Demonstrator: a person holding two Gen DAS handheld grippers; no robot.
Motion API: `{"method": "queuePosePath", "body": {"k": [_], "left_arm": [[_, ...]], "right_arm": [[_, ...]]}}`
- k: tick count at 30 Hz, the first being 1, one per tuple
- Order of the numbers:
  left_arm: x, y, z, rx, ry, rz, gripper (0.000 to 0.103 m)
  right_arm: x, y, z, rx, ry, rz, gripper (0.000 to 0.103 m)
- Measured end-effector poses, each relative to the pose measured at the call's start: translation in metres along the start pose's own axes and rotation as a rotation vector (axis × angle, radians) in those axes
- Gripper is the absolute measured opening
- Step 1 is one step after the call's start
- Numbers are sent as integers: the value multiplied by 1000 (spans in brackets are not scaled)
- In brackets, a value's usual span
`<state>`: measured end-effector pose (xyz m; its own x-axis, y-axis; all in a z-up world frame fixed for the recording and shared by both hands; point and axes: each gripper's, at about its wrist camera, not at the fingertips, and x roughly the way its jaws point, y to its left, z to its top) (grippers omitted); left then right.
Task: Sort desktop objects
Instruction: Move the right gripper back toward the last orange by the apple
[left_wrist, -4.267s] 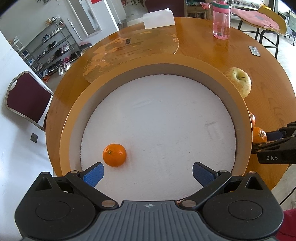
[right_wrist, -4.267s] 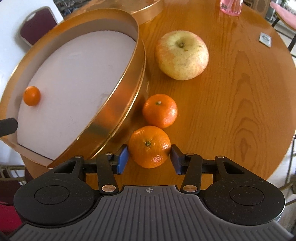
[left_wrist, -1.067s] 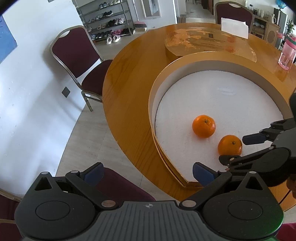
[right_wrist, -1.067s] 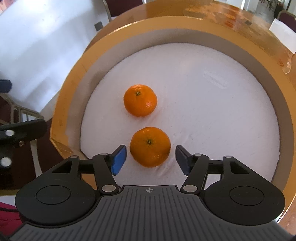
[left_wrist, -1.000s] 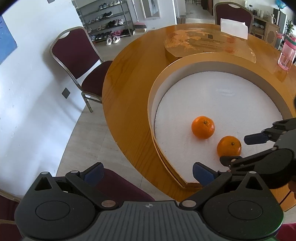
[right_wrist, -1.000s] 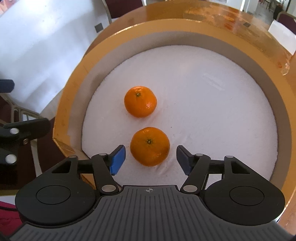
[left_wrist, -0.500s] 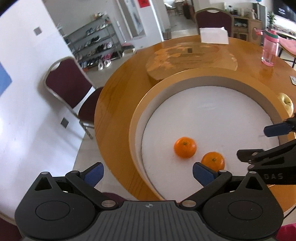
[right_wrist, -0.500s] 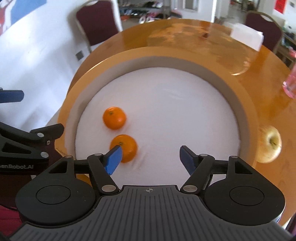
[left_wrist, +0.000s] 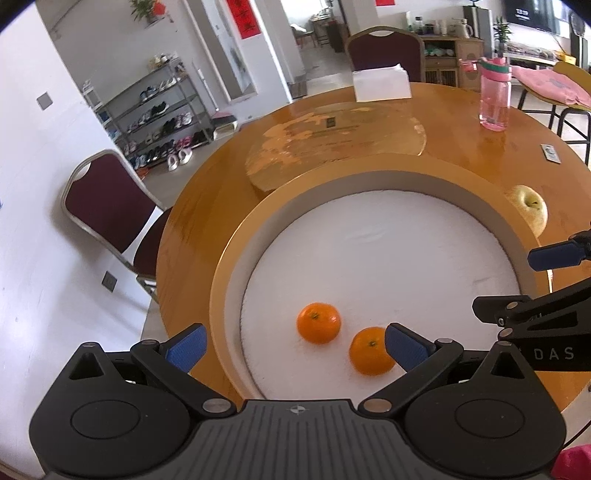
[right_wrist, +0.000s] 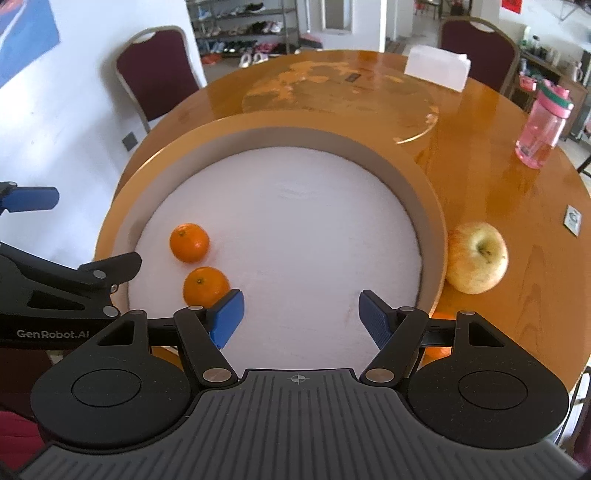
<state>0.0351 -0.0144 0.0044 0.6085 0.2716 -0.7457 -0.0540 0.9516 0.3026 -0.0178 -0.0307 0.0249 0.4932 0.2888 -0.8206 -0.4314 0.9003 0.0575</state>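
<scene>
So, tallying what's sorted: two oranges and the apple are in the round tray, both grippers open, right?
Not quite: the apple sits on the table outside the round tray, as the right wrist view shows. Two oranges are in it; the left gripper and right gripper are open.

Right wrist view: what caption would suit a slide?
Open right gripper above a round tray holding two oranges, an apple beside it.

Pink water bottle (right_wrist: 542, 125) and white napkin box (right_wrist: 437, 67) upright on far side of round wooden bench (right_wrist: 491, 177), maroon chairs (left_wrist: 110, 206) and shoe rack (left_wrist: 159, 114) beyond.
</scene>
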Motion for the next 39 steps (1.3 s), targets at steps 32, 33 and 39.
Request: {"method": "queuePosePath", "body": {"k": [32, 33, 39], "left_arm": [[1, -24, 5, 41, 31, -49, 102], [1, -24, 5, 40, 33, -49, 102], [3, -26, 6, 44, 38, -55, 103]], "right_arm": [[-27, -48, -10, 185, -53, -162, 86], [-26, -50, -11, 199, -42, -157, 86], [-20, -60, -15, 273, 7, -139, 86]]}}
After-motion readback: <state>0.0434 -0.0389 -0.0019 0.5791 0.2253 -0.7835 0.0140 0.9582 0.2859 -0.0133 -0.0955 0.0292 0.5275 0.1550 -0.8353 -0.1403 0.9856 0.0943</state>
